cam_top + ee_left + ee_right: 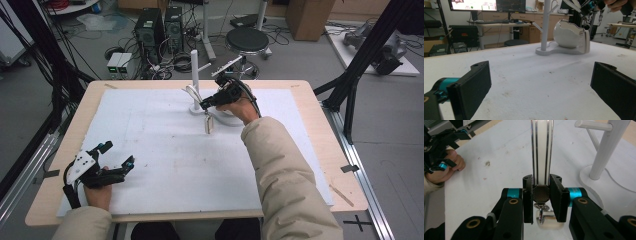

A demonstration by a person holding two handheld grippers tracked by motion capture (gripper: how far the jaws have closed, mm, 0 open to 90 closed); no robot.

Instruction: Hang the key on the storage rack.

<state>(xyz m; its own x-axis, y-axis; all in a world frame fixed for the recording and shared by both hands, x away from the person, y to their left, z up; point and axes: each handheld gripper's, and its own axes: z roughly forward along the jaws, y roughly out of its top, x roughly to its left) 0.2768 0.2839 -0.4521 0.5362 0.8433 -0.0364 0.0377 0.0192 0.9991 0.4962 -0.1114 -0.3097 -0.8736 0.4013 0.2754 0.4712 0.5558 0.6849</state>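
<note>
Two grippers worked: the right gripper [541, 197], beside the white stand [195, 80], clamped a metal-edged strap [541, 150]; the left gripper [116, 156], well away from it, sat with jaws apart.

Wooden table [320, 145] under white foam mat [170, 155]; white stand [195, 80] on mat's far side.

Left tongs [119, 155] rest low at the near left, jaws wide apart. Right tongs [205, 104] are held raised at the far middle, jaws pinched together, forearm [280, 170] stretched forward.
</note>
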